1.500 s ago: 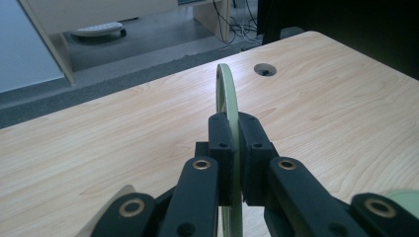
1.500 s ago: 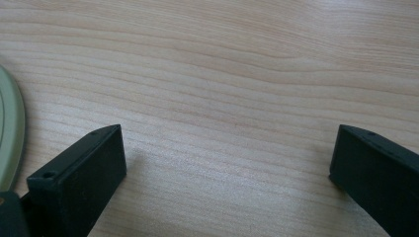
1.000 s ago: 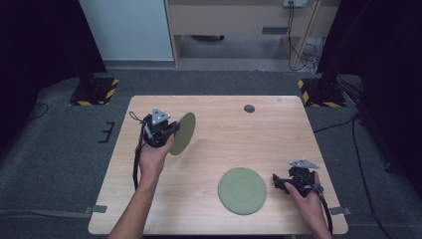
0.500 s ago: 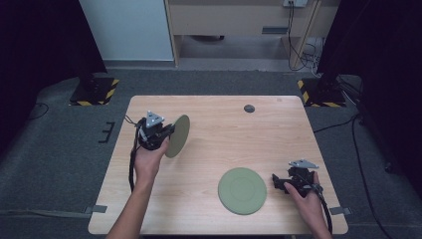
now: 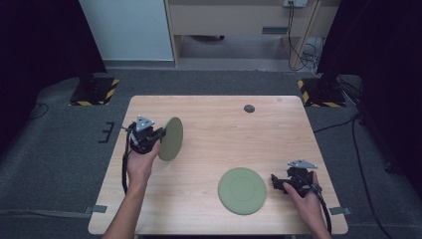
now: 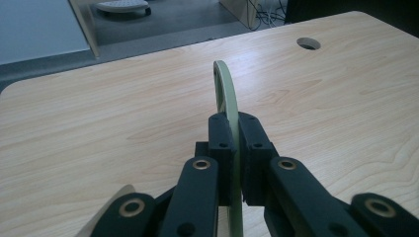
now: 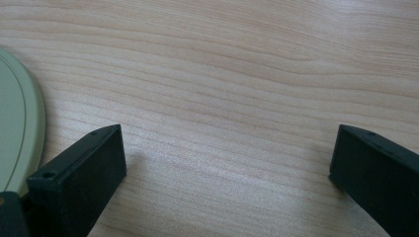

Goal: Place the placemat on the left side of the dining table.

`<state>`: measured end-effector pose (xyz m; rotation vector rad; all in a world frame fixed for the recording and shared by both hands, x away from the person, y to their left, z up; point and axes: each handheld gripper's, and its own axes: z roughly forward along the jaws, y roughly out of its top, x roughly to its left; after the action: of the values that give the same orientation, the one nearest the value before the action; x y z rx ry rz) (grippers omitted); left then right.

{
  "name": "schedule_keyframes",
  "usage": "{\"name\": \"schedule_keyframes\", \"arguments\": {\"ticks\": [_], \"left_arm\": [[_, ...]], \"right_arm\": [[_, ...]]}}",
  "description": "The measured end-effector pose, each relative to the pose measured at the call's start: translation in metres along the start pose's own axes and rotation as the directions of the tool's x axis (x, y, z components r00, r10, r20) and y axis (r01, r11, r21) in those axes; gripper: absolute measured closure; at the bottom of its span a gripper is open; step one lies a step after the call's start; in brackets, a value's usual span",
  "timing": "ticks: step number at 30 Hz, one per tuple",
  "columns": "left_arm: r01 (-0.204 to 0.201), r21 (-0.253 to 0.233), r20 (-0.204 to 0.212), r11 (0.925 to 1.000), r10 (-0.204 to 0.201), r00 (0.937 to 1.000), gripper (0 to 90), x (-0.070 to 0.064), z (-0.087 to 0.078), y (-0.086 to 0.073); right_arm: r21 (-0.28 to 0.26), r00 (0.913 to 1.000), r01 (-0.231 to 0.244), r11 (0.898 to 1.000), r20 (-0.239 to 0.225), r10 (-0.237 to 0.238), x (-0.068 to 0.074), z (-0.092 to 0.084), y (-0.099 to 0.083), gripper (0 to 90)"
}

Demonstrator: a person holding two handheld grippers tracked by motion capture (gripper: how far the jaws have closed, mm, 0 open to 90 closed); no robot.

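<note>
At left-centre of the high view, the left gripper (image 5: 158,135) pinches a green plate (image 5: 170,139) by its rim, holding it on edge over the left part of the wooden table (image 5: 214,124). Its broad faces turn sideways and its plane runs roughly up and down the frame. From the left gripper view the same plate (image 6: 225,89) rises as a thin arc straight ahead, edge-on between the two black pads (image 6: 221,143), which press on either face — so the disc lines up with the gripper's own reach, its free rim pointing toward the far side of the table. Lower and to the right in the high view, a second green plate (image 5: 242,190) lies flat, faces up and down, with no long axis to speak of. The right gripper (image 5: 276,183) rests just beside that plate's right rim, far nearer to it than the left is, jaws spread and nothing between them. Its own view shows bare wood between the pads, with the flat plate's rim (image 7: 20,133) at the frame's left edge, beside the left pad. By my reading, stacking turns on tipping the held plate from upright to flat — then carrying it right and down the frame.
</note>
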<state>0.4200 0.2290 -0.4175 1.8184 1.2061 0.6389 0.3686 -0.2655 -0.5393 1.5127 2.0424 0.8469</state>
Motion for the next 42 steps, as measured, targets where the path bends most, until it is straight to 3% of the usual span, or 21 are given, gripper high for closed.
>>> {"name": "schedule_keyframes", "arguments": {"ticks": [20, 27, 42], "left_arm": [[0.073, 0.024, -0.051, 0.9971, -0.071, 0.9961, 85.7, 0.041, -0.002, -0.018], [0.055, 0.05, -0.067, 0.9973, -0.051, 0.9964, 85.7, 0.049, 0.0, -0.02], [0.09, 0.064, -0.094, 0.9938, -0.084, 0.992, 85.7, 0.068, 0.0, -0.032]], "right_arm": [[0.001, 1.0, 0.001, 1.0, -0.002, -0.001, 0.001, 0.0, 0.0, 1.1], [0.001, 1.0, 0.001, 1.0, -0.002, -0.001, 0.001, 0.0, 0.0, 1.1], [0.0, 1.0, -0.001, 1.0, 0.001, 0.001, 0.002, 0.0, 0.0, 1.1]]}}
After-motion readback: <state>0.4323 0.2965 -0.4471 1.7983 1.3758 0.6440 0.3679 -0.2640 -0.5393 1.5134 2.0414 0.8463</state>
